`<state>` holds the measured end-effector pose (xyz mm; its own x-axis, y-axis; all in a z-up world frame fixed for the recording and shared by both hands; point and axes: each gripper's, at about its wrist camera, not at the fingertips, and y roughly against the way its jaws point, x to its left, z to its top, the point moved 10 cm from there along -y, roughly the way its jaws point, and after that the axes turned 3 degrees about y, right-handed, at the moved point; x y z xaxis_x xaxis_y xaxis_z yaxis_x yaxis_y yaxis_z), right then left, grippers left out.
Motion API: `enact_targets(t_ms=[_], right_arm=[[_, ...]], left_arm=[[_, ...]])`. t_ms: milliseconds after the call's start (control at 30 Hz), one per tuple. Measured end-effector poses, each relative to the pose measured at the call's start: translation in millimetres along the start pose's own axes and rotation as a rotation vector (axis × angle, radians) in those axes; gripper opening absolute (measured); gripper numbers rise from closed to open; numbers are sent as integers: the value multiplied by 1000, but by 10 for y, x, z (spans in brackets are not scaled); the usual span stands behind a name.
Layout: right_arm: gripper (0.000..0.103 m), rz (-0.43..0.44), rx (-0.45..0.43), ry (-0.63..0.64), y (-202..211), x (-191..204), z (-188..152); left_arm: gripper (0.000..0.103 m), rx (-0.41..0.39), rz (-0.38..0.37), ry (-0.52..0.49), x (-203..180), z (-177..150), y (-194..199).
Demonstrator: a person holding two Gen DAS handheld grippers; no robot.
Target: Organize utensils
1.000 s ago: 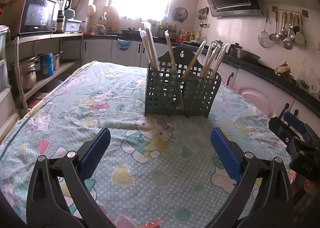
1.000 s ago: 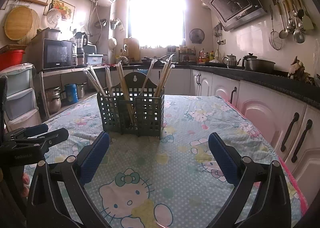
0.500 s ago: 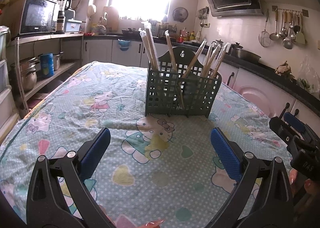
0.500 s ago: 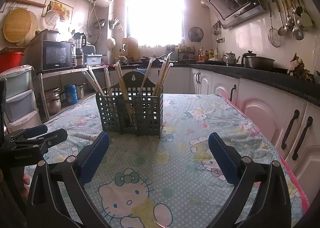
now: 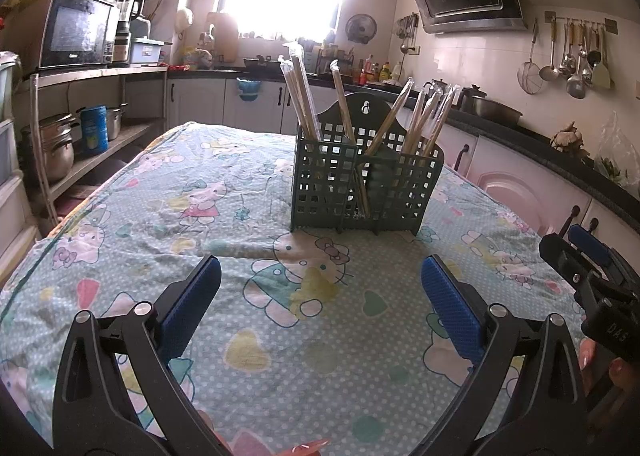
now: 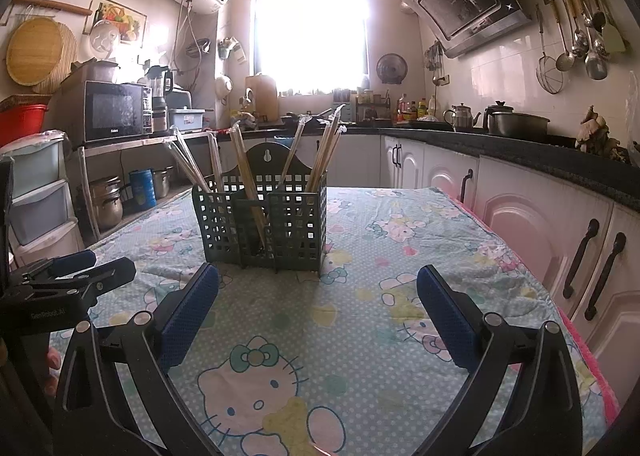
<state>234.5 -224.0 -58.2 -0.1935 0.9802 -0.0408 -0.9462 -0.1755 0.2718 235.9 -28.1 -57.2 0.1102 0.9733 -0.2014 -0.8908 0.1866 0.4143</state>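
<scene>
Standing beyond both empty, spread fingers (image 5: 196, 296): utensil caddy (image 5: 364, 184)

Microwave (image 6: 116, 111) (on shelf), hanging ladles (image 6: 580, 36), kettle (image 6: 464, 117).

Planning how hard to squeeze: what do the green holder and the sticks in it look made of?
Holder: likely moulded plastic, matte grey-green, with a uniform square grid and a hanging hole. Chopsticks: apparently bamboo or wood, pale tan, each in a glossy clear wrapper crimped at the top.
</scene>
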Motion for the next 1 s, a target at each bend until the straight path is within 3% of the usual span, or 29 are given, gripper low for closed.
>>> enact_targets(t_ms=[467, 800, 1000], right_arm=[[97, 0, 2, 0, -2, -3, -5], [97, 1, 27, -12, -39, -44, -32], [97, -21, 133, -35, -160, -396, -93]], left_arm=[[92, -4, -3, 0, 2, 6, 4], [92, -18, 53, 10, 48, 66, 37], [92, 46, 126, 54, 443, 226, 3]])
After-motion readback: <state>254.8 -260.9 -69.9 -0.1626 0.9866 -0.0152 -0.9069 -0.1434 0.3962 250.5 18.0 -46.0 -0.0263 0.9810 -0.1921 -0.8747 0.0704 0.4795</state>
